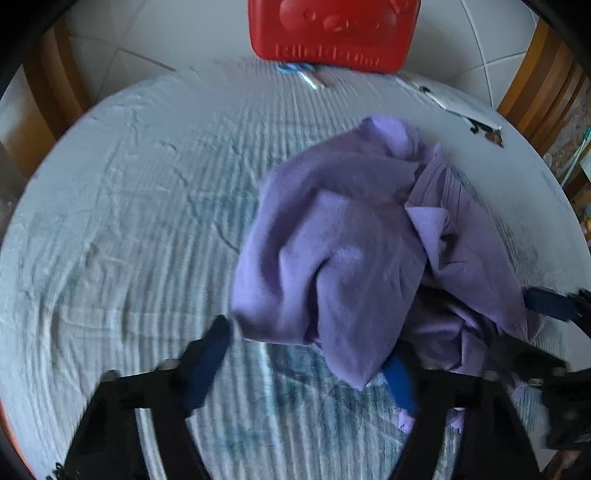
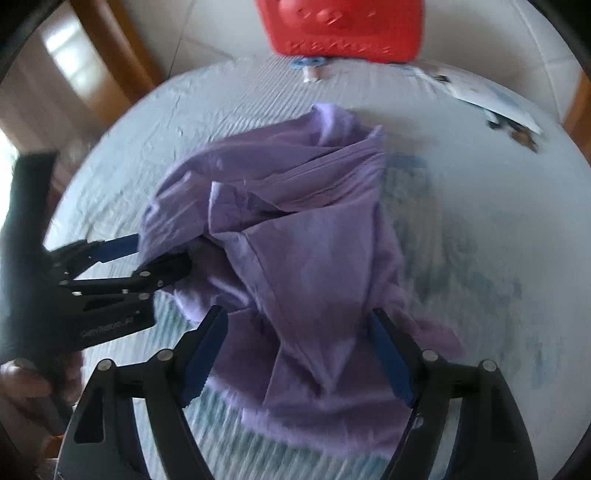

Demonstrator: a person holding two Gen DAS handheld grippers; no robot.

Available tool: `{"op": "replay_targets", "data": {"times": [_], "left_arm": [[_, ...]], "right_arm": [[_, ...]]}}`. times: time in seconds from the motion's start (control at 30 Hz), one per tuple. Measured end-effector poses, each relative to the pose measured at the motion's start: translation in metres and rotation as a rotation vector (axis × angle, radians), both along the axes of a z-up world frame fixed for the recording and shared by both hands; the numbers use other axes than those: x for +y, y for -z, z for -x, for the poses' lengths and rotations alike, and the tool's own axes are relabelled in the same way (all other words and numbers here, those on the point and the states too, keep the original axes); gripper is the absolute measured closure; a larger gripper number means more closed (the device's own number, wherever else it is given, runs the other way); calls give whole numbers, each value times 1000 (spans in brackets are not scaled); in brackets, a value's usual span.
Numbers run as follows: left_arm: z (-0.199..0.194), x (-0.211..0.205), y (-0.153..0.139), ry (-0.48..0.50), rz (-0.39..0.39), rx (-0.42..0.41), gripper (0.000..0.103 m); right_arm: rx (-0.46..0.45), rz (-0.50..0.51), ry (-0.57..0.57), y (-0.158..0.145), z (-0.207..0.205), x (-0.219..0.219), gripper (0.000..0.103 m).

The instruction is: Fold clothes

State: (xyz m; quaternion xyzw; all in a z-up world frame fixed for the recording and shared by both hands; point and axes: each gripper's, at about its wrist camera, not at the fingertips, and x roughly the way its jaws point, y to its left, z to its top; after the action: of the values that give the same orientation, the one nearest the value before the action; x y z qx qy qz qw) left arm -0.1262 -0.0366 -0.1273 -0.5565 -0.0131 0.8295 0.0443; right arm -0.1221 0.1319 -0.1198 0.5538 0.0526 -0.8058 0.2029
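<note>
A crumpled purple garment (image 1: 354, 236) lies in a heap on a pale striped cloth covering the round table (image 1: 129, 221). My left gripper (image 1: 314, 354) is open at the heap's near edge, its right finger partly under the fabric. In the right wrist view the garment (image 2: 295, 240) fills the middle, and my right gripper (image 2: 299, 350) is open with its fingers on either side of the near part of the heap. The left gripper (image 2: 155, 254) shows there at the left, its fingers at the garment's left edge. The right gripper's blue pad (image 1: 546, 302) shows at the right in the left wrist view.
A red plastic box (image 1: 332, 33) stands at the table's far edge, with a small blue and white object (image 1: 306, 75) in front of it. Papers (image 1: 454, 103) lie at the far right. Wooden chairs (image 1: 543, 74) stand around the table.
</note>
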Motion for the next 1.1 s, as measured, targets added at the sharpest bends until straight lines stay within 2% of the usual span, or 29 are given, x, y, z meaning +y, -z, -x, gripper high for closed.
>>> {"op": "replay_targets", "data": {"times": [0.03,0.07,0.1,0.13,0.2,0.27,0.33,0.4,0.47,0.53,0.6,0.67,0.73,0.83,0.87,0.97,1.03,1.1], "left_arm": [[2,2,1,10,-6,-11,52],[3,5,0,21,-1,-14,55],[5,8,-1,32,3,-18,63],[5,10,-5,40,6,-12,71],[4,10,-21,47,2,19,78],[4,4,-46,38,-18,62,81],[1,-5,-78,26,-26,131,83],[-1,-13,-108,9,-13,202,84],[4,-20,-129,-1,7,251,84],[16,-22,-137,-6,19,256,84],[24,-19,-137,12,-29,231,81],[29,-13,-132,35,-86,202,69],[34,-1,-122,45,-103,179,45],[31,17,-111,85,-155,130,39],[28,24,-107,100,-150,122,38],[14,36,-97,118,-115,107,36],[-1,31,-94,125,-138,86,36],[-13,20,-96,126,-173,73,36]], "right_arm": [[-4,-24,-12,6,3,-4,54],[-2,-40,-19,9,6,-5,67],[1,-55,-26,11,9,-7,77],[3,-71,-33,13,12,-8,81],[24,-19,-36,-1,14,1,87],[68,1,-9,-21,15,15,91],[127,37,67,-48,12,47,94],[186,72,143,-76,8,78,94],[205,52,236,-83,2,112,94],[222,30,330,-89,-5,146,94],[240,9,423,-95,-12,180,94],[257,-13,517,-102,-19,214,94],[274,-35,611,-108,-26,248,94],[181,-33,675,-87,-37,278,93],[151,-37,677,-80,-41,281,92],[96,-75,649,-65,-58,286,78],[69,-85,628,-60,-68,287,62],[55,-44,615,-59,-77,293,55]]}}
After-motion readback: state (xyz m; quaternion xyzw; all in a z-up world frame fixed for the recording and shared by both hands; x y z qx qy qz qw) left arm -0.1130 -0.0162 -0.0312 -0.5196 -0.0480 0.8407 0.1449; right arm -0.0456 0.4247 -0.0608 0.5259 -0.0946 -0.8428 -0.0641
